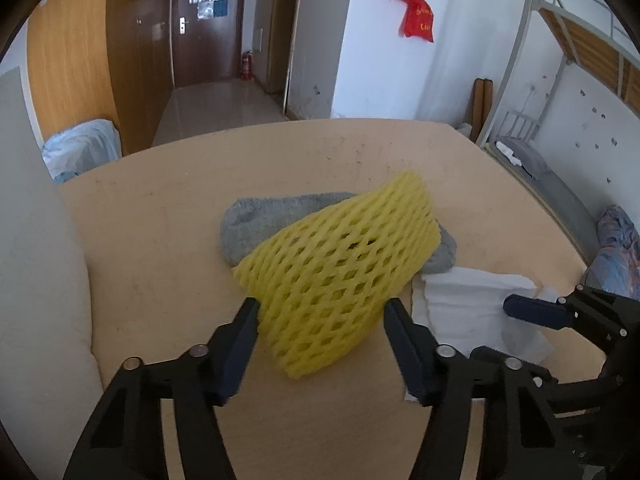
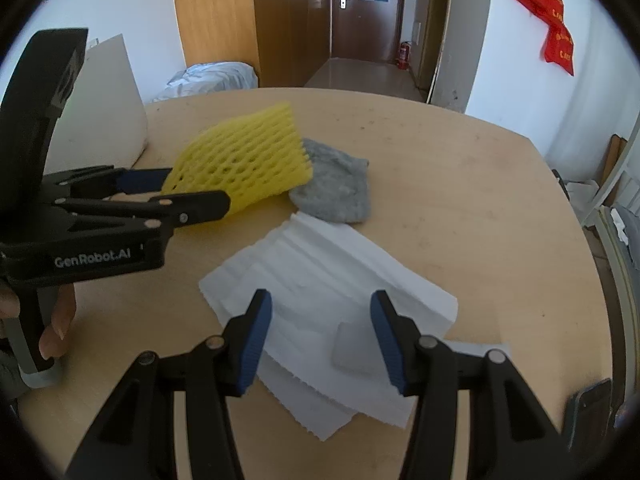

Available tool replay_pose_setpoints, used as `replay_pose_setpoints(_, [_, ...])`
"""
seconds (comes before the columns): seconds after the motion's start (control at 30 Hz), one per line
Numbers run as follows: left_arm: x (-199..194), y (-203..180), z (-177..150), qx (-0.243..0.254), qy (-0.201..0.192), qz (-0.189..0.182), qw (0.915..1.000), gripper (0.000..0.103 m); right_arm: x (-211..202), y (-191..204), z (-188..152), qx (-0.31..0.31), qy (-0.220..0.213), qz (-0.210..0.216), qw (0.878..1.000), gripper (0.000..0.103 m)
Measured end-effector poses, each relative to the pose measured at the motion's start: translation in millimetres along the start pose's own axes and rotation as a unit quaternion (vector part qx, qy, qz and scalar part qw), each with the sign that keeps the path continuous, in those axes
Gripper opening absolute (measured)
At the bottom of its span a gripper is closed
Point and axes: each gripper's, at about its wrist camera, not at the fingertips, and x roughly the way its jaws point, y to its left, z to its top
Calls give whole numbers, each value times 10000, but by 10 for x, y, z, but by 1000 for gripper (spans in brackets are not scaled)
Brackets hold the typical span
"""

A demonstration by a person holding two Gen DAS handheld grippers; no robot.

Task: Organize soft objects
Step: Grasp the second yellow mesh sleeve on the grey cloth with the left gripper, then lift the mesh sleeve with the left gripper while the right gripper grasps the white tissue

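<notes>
The left gripper (image 1: 320,312) has its jaws spread wide, with the yellow foam net (image 1: 340,272) between them. Both fingertips touch the net's edges, and it looks lifted off the table (image 1: 160,240), its far end over the grey sock (image 1: 264,216). The right gripper (image 2: 320,308) also stands with jaws well apart, gripping nothing, over the white paper towel (image 2: 312,256), which lies just beside the sock. A small pale pad (image 2: 352,346) rests on the towel, between the right fingers.
</notes>
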Motion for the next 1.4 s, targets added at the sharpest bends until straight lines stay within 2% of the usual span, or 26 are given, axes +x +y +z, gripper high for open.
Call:
replay_pose_setpoints(0.03, [-6,-10,-2,26,-6,18,10000,53,-8,-3,4,2,-14,1,10000,56])
replay_pose_setpoints(0.1, [-17,-13,-1,22,-15,45,10000,36,-20,-8,11,22,-49,11,10000,56])
replay_pose_setpoints(0.2, [-29,0,-14,-38,7,40,10000,19,-16,-26,11,62,-51,16,10000,56])
replay_pose_setpoints(0.3, [-57,-5,-32,-4,-35,44,10000,12,1,-14,25,50,-27,44,10000,56])
replay_pose_setpoints(0.6, [-268,8,-34,13,-337,-7,9994,10,128,72,100,-215,62,-153,9996,56])
replay_pose_setpoints(0.83, [-432,-1,-53,60,-499,-97,9987,10,142,28,103,-130,72,-42,9999,55])
replay_pose_setpoints(0.87, [-455,1,-57,58,-522,-97,9986,10,133,31,99,-148,74,-34,9999,51])
replay_pose_setpoints(0.9, [-486,2,-64,61,-551,-101,9984,10,119,43,88,-170,74,-8,9998,40])
replay_pose_setpoints(1.0, [-557,-5,-78,71,-592,-138,9981,10,99,92,81,-285,146,23,9995,19])
replay_pose_setpoints(1.07, [-598,-21,-84,46,-641,-150,9978,10,84,105,73,-310,212,45,9993,12])
replay_pose_setpoints(1.17, [-666,-36,-105,77,-715,-131,9973,10,22,80,53,-153,157,103,9997,8])
replay_pose_setpoints(1.4, [-874,-15,-179,39,-884,-118,9960,10,-394,16,59,12,-316,160,9994,7])
